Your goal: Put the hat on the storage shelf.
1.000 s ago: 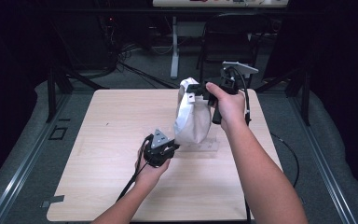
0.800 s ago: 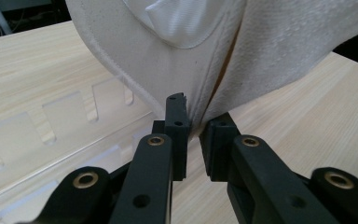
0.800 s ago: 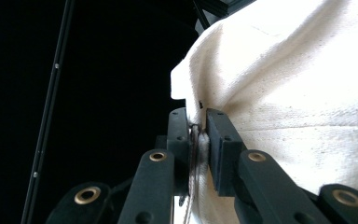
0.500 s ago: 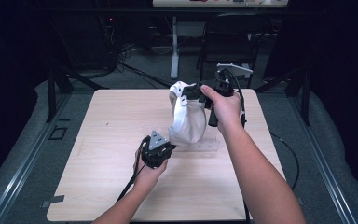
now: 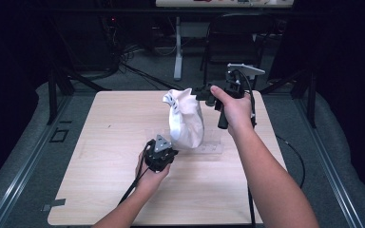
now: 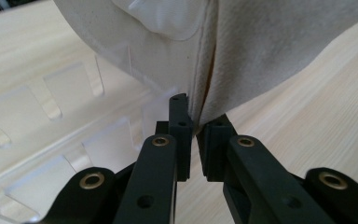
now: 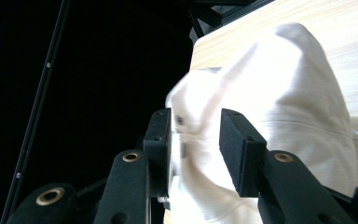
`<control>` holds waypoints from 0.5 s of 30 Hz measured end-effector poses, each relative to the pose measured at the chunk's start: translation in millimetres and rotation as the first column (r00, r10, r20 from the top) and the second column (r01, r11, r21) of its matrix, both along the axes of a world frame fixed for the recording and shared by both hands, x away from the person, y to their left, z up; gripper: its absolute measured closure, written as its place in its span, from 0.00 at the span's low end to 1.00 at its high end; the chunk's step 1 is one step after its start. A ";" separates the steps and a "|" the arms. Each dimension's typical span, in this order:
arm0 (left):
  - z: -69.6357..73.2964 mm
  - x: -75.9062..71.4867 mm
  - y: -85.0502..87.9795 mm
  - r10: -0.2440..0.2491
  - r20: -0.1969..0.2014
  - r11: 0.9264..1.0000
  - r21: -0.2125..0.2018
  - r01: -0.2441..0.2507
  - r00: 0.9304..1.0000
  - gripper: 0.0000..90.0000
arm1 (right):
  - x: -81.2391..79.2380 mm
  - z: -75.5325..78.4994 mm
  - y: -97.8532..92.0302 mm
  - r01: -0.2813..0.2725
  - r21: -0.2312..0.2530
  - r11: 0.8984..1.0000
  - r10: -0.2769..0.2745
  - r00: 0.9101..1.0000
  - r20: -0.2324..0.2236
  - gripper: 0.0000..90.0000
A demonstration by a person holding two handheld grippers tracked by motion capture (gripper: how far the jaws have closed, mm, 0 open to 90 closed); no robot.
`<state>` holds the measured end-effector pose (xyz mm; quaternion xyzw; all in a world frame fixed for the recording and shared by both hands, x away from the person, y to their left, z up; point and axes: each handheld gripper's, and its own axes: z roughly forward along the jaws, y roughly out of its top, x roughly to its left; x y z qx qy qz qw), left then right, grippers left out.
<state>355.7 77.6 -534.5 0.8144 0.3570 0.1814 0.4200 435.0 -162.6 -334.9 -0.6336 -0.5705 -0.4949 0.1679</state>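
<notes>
Dark surroundings, with cables and chair legs on the grey floor (image 5: 123, 71) behind, frame a pale wooden counter (image 5: 100, 156) at which a person works with a claw in each hand. At the counter's middle a white cloth bag (image 5: 186, 121) stands upright, bunched at the top, resting against a clear plastic rack (image 5: 209, 145) that lies flat on the wood. The left claw (image 5: 164, 151), held low in the person's left hand (image 5: 149, 173) near the counter's centre, sits at the bag's lower edge on the near side; in the left gripper view its two black jaws are almost pressed together on a seam (image 6: 198, 93) of the cloth, pinching the fabric's bottom edge, with the slotted clear plastic rack (image 6: 65, 121) to the left of the jaws and bare wood to the right. The right claw (image 5: 200, 92), gripped in the right hand (image 5: 235, 107) above the far half of the counter, meets the bag's gathered top from the right side. The right gripper view shows its jaws spread a little, with blurred white cloth (image 7: 261, 116) bunched between them and touching the left jaw; whether the right jaw presses the fabric cannot be told. A cable (image 5: 133, 185) trails from the left claw toward the counter's near edge.
</notes>
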 end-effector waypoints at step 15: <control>-2.2 -3.5 -1.7 0.002 0.014 1.000 0.023 -0.002 1.000 0.92 | -1.5 -3.7 -3.9 0.004 -0.014 1.000 -0.003 1.000 0.005 0.71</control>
